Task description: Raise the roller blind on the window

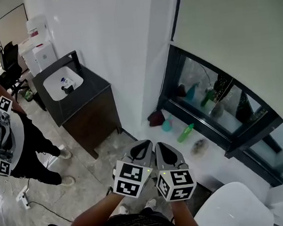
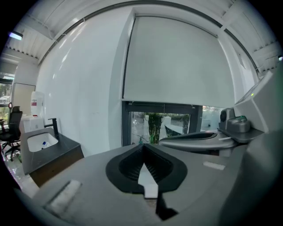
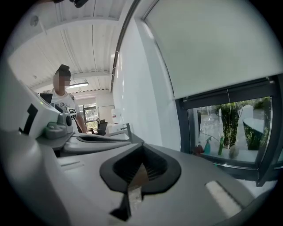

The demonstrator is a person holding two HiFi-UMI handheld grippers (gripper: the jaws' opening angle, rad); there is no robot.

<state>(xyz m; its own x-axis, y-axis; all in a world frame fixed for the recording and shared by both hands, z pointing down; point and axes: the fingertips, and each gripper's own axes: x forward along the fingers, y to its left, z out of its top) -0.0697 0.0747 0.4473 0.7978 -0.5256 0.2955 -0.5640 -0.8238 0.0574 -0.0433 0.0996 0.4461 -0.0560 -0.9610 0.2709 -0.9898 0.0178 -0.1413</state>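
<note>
Grey left tongs [image 1: 143, 144] and right tongs [image 1: 160, 146], black-and-white marker cubes [image 1: 131, 178]

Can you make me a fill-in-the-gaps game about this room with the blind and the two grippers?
1. The blind covers the ____ part of the window.
2. The left gripper and the right gripper both have their jaws ____.
3. In the head view, the sink is to the ____ of the window.

Missing words: top; shut; left.
</note>
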